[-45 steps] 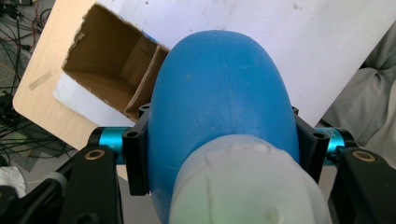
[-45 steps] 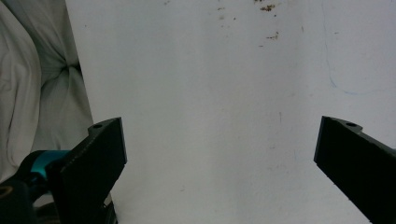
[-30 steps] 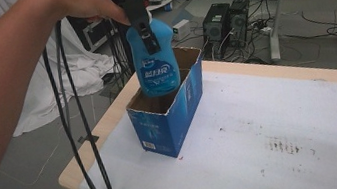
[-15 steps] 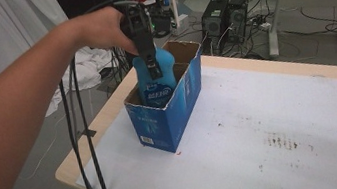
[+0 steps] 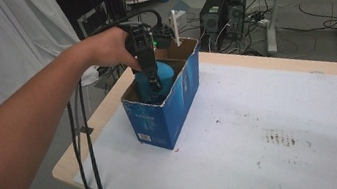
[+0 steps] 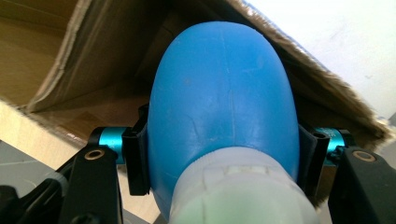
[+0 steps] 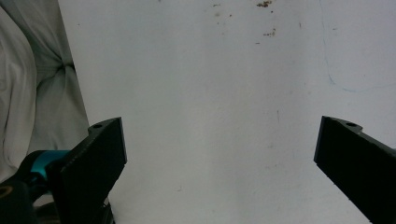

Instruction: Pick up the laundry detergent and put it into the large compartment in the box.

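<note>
left gripper (image 5: 153,79) clamped on the neck end of a rounded blue plastic bottle with a whitish cap (image 6: 224,116), jaws tight on both sides, bottle already sunk most of the way inside the open-topped blue cardboard box (image 5: 169,109) that stands near the left corner of the white-topped table (image 5: 287,122); right gripper (image 7: 219,158) spread wide, holding nothing, looking down on bare tabletop well apart from the box. looks like the placing step, near done, so next move probably calls for setting the bottle on the box floor, opening the jaws and lifting straight up clear of the torn cardboard rim
</note>
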Motion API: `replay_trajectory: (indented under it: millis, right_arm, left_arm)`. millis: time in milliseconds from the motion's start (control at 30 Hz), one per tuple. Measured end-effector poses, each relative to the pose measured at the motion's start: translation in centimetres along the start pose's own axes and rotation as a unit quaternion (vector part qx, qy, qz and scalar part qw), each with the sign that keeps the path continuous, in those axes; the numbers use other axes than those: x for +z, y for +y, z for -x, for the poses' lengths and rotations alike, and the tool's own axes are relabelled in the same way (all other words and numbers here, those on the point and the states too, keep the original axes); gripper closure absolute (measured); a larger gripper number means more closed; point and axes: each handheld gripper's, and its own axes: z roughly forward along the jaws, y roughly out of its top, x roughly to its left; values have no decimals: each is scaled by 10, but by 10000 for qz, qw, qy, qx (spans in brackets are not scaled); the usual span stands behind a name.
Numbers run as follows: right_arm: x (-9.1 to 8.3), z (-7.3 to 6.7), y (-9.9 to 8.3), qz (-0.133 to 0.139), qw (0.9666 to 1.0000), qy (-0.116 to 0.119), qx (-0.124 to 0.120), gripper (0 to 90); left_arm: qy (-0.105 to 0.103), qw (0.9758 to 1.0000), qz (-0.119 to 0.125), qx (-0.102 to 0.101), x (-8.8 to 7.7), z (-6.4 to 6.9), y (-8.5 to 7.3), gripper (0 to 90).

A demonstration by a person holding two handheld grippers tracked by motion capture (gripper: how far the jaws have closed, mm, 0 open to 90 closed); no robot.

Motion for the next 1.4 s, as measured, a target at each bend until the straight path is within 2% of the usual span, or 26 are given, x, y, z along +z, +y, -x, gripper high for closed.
replay_trajectory:
  millis: [367,833,967,1100,1233,1400]
  right_arm:
    - [0,0,-1,11,10000,14,16,15]
    - [0,-1,1,-22,10000,8,-2,15]
    - [1,-1,1,-27,10000,0,-46,15]
    - [1,-1,1,-41,10000,9,13,15]
    - [3,-1,3,-41,10000,9,-79,15]
    - [3,-2,3,-28,10000,14,-36,15]
  left_arm:
    - [-25,9999,-132,-29,22,0,0,378]
    - [-36,9999,6,-125,23,-4,-1,373]
    - [20,9998,55,-197,19,-7,-2,355]
    - [102,9992,263,-281,8,-9,-5,318]
    - [119,9988,370,-310,-2,-10,-8,314]
    - [164,9980,533,-299,-25,-8,-10,295]
